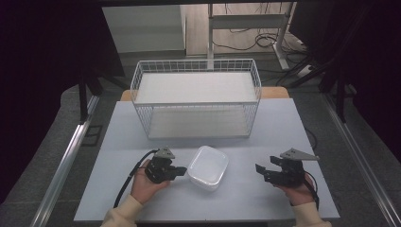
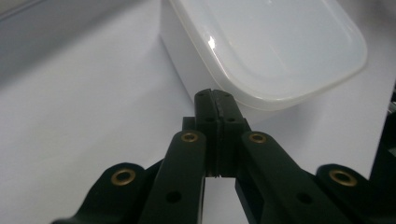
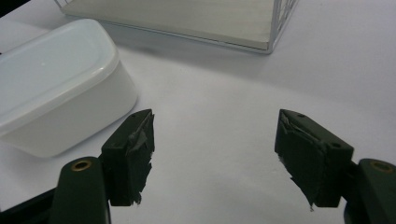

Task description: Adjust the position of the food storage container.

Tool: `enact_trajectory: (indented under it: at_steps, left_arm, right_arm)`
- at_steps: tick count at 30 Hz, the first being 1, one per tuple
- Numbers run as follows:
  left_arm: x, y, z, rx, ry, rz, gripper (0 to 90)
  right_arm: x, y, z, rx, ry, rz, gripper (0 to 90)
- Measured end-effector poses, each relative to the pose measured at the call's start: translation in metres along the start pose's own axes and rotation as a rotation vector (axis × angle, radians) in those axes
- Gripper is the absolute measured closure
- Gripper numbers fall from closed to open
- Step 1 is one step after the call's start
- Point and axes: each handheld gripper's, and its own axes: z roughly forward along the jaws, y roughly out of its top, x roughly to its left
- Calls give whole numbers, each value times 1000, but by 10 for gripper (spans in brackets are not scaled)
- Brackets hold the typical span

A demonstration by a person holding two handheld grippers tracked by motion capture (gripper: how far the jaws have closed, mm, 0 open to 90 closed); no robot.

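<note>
A white lidded plastic container [image 1: 208, 167] sits on the pale table between my two grippers. My left gripper [image 1: 182, 171] is shut with nothing between its jaws, its tips almost at the container's left side; in the left gripper view the closed tips [image 2: 215, 97] point at the container's [image 2: 266, 44] near wall. My right gripper [image 1: 261, 171] is open and empty, a hand's width right of the container. In the right gripper view its jaws [image 3: 214, 140] stand wide apart over bare table, with the container [image 3: 56, 79] at the left.
A white wire rack [image 1: 196, 97] with two pale shelves stands at the back of the table [image 1: 255, 142]; its lower shelf corner [image 3: 261, 39] shows in the right gripper view. Dark curtains, a desk frame and floor cables lie beyond.
</note>
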Motion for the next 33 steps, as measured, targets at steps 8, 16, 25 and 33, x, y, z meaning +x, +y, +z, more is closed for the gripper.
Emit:
enact_trajectory:
  at_steps: [8,16,25,33]
  left_arm:
    - [-18,10,19,19,-32,19,896]
    - [-27,14,25,14,-47,26,896]
    - [-16,13,17,-20,-1,-31,893]
    - [-8,17,25,-23,-13,-56,896]
  right_arm:
    - [-1,0,0,3,-4,1,287]
    - [-2,-1,0,8,-7,8,287]
    - [0,-1,1,15,-5,3,287]
    - [-1,-1,2,18,-4,5,287]
